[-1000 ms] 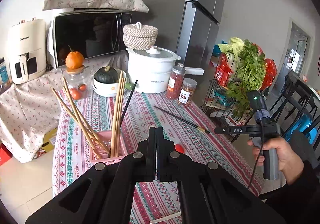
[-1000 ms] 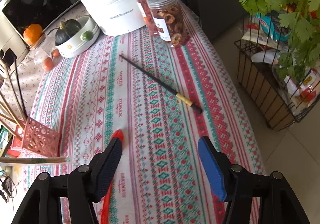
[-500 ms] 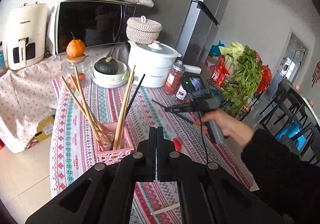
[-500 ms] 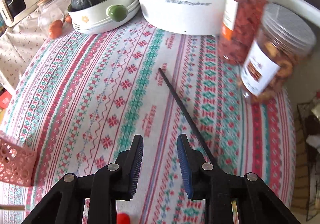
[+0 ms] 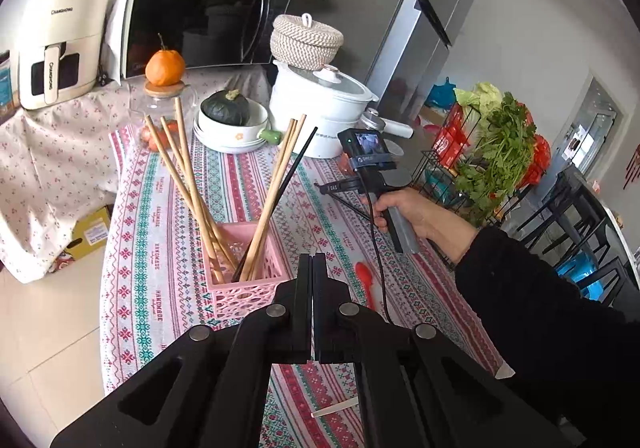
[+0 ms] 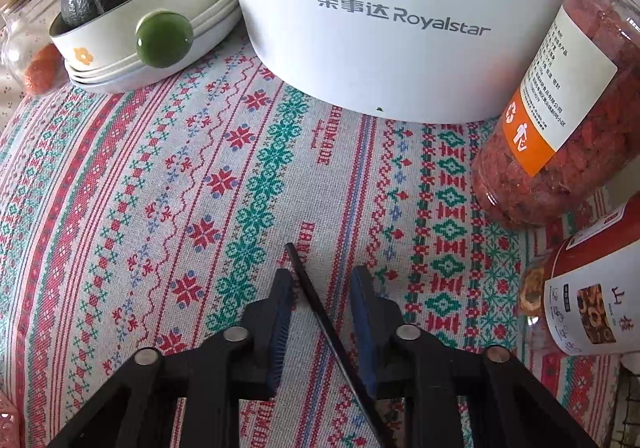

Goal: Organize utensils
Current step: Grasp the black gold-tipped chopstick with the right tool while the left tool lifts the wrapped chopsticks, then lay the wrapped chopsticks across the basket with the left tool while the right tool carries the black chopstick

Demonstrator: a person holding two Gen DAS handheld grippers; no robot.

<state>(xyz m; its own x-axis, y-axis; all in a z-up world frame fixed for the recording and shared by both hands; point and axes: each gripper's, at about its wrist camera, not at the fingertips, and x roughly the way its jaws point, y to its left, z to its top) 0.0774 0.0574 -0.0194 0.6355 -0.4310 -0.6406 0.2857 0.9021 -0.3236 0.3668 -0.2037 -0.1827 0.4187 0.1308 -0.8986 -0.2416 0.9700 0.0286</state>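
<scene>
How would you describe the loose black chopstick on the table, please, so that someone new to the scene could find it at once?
Start at the big white Royalstar pot at the back of the patterned tablecloth. Just in front of it, left of the jar of red dried fruit, a thin black chopstick lies flat between the closing right gripper pads. Unlike the wooden chopsticks standing in the pink basket, it is dark and alone.

Chopsticks (image 5: 188,184) stand in basket (image 5: 248,292), before bowl (image 5: 232,130).

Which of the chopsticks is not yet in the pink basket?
The black chopstick lying flat on the tablecloth between the right gripper's closing jaws. The others, several wooden chopsticks and one black, stand in the pink basket.
</scene>
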